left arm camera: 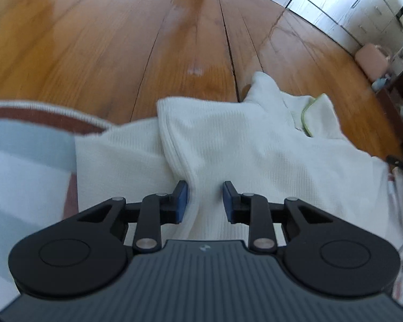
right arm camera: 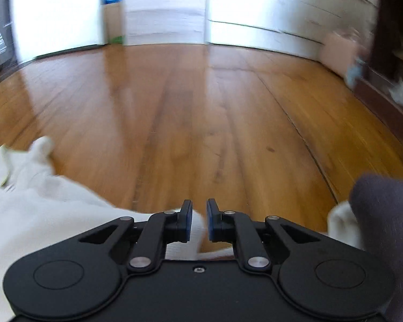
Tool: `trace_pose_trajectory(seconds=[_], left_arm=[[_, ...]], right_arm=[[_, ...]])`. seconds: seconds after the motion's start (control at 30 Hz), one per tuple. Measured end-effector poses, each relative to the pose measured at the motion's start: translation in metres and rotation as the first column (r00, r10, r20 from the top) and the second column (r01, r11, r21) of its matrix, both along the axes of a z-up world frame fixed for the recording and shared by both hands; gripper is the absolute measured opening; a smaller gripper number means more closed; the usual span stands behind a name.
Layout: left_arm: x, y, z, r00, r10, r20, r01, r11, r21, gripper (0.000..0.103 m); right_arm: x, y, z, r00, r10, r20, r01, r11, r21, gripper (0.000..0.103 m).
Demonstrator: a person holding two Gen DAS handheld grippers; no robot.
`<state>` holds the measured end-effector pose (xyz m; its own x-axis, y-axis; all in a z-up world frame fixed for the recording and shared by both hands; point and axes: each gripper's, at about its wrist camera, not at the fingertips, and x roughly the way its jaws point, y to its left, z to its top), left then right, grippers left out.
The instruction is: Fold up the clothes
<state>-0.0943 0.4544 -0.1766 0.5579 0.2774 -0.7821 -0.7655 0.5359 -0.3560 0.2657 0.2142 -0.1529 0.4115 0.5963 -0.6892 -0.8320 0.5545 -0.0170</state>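
A white waffle-knit garment (left arm camera: 228,139) lies spread and rumpled on the wooden floor (left arm camera: 121,40), with a yellow-green trimmed edge (left arm camera: 307,115) at its far right. My left gripper (left arm camera: 205,198) is over its near part, and a ridge of the fabric is pinched between the blue pads (left arm camera: 182,198). In the right wrist view the same white garment (right arm camera: 40,201) trails off to the left. Its edge runs into my right gripper (right arm camera: 199,220), whose pads stand close together on it just above the floor (right arm camera: 201,120).
A rug with grey, white and rust patches (left arm camera: 27,147) lies at the left. A pink stool (left arm camera: 370,59), white cabinets (left arm camera: 362,8) and a dark shelf unit (left arm camera: 400,99) line the far right. A dark grey sock-like shape (right arm camera: 384,214) rises at the right of the right gripper.
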Motion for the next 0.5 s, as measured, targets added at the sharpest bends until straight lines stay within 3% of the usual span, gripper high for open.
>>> trace_pose_trajectory(seconds=[0.03, 0.1, 0.17, 0.2, 0.23, 0.33, 0.4, 0.43, 0.5], left_arm=[[0.005, 0.001, 0.0, 1.0, 0.002, -0.013, -0.001, 1.0, 0.016, 0.049], [0.014, 0.004, 0.001, 0.999, 0.006, -0.038, -0.004, 0.999, 0.049, 0.057], [0.02, 0.011, -0.001, 0.999, 0.022, -0.029, -0.02, 0.999, 0.039, 0.055], [0.022, 0.015, -0.002, 0.999, 0.031, -0.021, -0.03, 0.999, 0.031, 0.037], [0.027, 0.019, -0.004, 0.999, 0.033, -0.042, -0.032, 0.999, 0.021, 0.007], [0.031, 0.01, 0.004, 0.999, 0.004, -0.035, -0.002, 0.998, 0.062, 0.004], [0.026, -0.007, 0.021, 1.0, -0.017, -0.008, 0.018, 0.985, 0.174, 0.004], [0.024, -0.016, 0.03, 1.0, -0.028, 0.006, 0.025, 0.972, 0.234, 0.004], [0.018, -0.034, 0.048, 0.998, -0.052, 0.03, 0.038, 0.936, 0.351, 0.004]], right_arm=[[-0.001, 0.002, -0.001, 1.0, 0.025, -0.019, -0.025, 1.0, -0.005, 0.013], [-0.002, 0.006, -0.002, 0.999, 0.033, -0.043, -0.034, 0.999, -0.027, 0.03], [-0.003, 0.009, -0.003, 0.999, -0.006, -0.042, 0.004, 0.999, -0.051, 0.068], [-0.003, 0.009, -0.005, 0.999, -0.037, -0.033, 0.035, 0.997, -0.073, 0.074], [-0.002, 0.009, -0.007, 0.998, -0.065, -0.027, 0.062, 0.994, -0.092, 0.077], [0.006, 0.008, -0.018, 0.992, -0.087, -0.092, 0.075, 0.989, -0.126, 0.076], [0.011, 0.004, -0.021, 0.984, -0.062, -0.165, 0.049, 0.996, -0.08, 0.049], [0.009, 0.001, -0.018, 0.985, -0.041, -0.166, 0.034, 0.999, -0.042, 0.003], [-0.014, -0.005, -0.002, 1.0, 0.001, -0.017, -0.001, 0.999, 0.037, 0.006]])
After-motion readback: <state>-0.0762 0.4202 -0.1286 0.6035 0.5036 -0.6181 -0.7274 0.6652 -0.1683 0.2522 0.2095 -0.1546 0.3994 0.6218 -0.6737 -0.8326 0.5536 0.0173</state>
